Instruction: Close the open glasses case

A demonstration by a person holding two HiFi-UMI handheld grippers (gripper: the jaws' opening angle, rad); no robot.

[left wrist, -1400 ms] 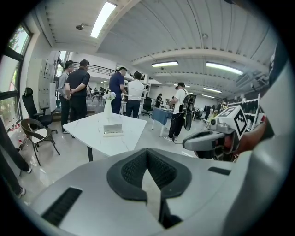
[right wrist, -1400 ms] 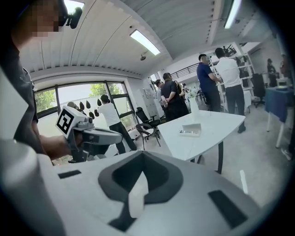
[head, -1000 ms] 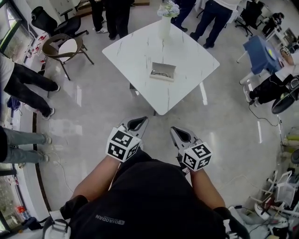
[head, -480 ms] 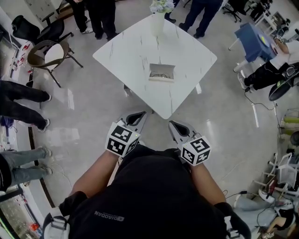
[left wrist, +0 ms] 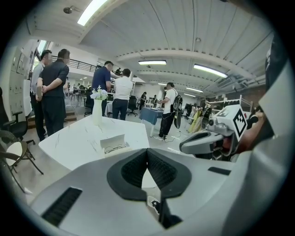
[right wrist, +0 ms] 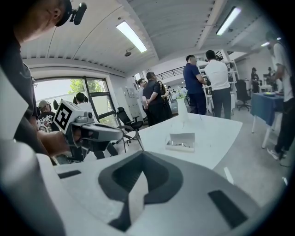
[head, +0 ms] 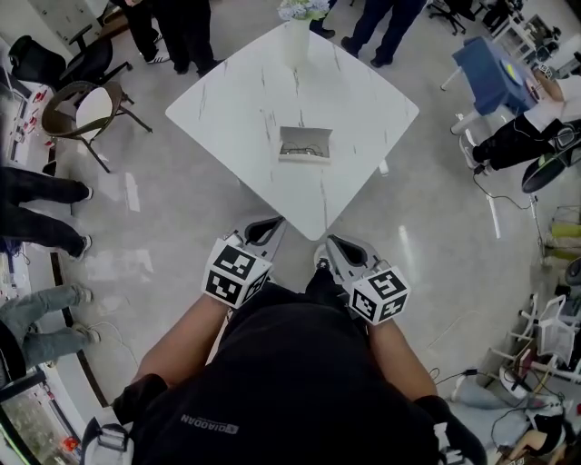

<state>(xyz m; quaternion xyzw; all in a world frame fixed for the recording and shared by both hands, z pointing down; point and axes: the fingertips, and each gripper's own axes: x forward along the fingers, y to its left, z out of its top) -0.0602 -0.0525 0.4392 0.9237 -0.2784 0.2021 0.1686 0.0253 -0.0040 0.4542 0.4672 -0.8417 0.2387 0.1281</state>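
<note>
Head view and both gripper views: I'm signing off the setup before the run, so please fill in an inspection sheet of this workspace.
Surface: white marble-look table, mostly bare.
Job's things: glasses case near the table's middle, lid open, glasses inside.
Clutter: vase of flowers at the far corner.
Grippers: left hand-held gripper and right hand-held gripper are both shut, empty, and short of the table's near corner.
Cables: none on the table; floor cable at the right.
Surroundings: people standing beyond the table, chair at the left.
</note>
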